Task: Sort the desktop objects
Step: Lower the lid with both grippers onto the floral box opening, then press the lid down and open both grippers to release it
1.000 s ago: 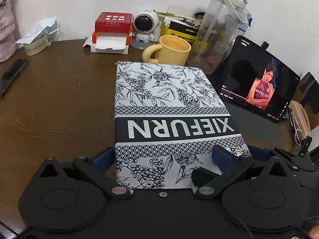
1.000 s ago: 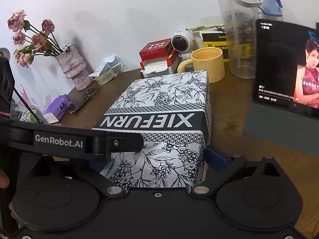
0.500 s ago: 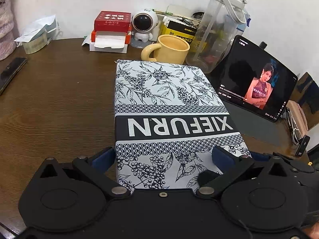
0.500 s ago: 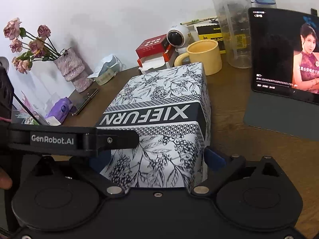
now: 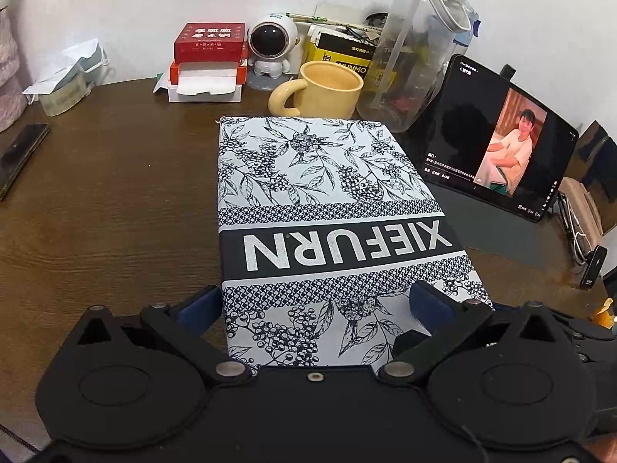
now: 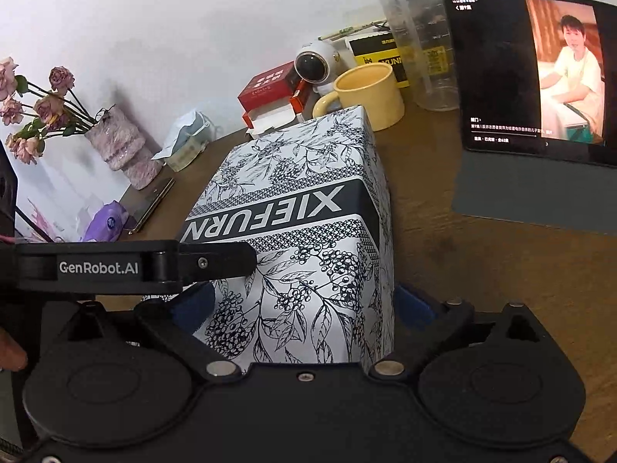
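Both grippers, left gripper (image 5: pixel 316 301) & right gripper (image 6: pixel 304 308), pinch the near end of the XIEFURN box (image 5: pixel 327 216) mid-worktop (image 5: pixel 108 193), prob. because it's too wide & bulky for one, w/ yellow mug (image 5: pixel 327 87) just beyond.

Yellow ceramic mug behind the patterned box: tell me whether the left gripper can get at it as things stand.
Probably not. The left gripper straddles the near end of the black-and-white floral XIEFURN box, whose whole length lies between it and the yellow ceramic mug.
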{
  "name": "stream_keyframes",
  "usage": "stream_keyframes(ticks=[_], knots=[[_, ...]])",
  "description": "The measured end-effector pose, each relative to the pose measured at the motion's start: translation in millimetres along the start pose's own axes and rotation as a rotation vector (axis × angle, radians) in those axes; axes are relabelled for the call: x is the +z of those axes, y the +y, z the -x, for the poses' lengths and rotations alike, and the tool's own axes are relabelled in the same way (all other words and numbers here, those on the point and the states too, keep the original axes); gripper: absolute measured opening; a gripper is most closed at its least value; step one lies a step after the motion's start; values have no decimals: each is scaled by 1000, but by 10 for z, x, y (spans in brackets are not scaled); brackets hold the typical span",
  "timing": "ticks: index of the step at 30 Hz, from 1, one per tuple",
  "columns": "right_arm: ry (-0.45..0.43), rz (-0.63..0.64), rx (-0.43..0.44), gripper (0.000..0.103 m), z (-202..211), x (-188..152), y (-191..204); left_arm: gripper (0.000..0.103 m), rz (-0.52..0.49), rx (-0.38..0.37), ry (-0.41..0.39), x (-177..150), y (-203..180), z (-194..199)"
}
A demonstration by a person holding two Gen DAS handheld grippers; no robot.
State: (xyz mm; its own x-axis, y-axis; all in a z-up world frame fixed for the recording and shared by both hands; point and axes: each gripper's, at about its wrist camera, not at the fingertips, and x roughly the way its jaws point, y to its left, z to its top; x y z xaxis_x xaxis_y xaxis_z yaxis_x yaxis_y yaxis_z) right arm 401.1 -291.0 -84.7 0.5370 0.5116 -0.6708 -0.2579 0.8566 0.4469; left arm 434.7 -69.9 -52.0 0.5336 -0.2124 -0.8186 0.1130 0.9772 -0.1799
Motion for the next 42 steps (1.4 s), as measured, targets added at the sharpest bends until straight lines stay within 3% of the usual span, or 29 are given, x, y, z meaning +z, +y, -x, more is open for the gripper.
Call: stream_keyframes(ticks=[13,21,25,29,34,42], knots=[[68,41,-78,100,-98,-36,72,103,-21,5,52,-44,30,-135],[50,31,-90,101,-72,-49,82,103,-1,-6,66,-5,59,-129],[56,98,-112,101,-59,-40,176,103,22,39,21,72,110,-150],[62,102,-122,102,-89,-6,208,103,26,33,28,205,114,-252],[69,91,-131,103,-131,18,213,103,-42,26,26,306,14,-335],[51,94,-142,103,-104,-7,239,103,-31,11,13,289,40,-332]])
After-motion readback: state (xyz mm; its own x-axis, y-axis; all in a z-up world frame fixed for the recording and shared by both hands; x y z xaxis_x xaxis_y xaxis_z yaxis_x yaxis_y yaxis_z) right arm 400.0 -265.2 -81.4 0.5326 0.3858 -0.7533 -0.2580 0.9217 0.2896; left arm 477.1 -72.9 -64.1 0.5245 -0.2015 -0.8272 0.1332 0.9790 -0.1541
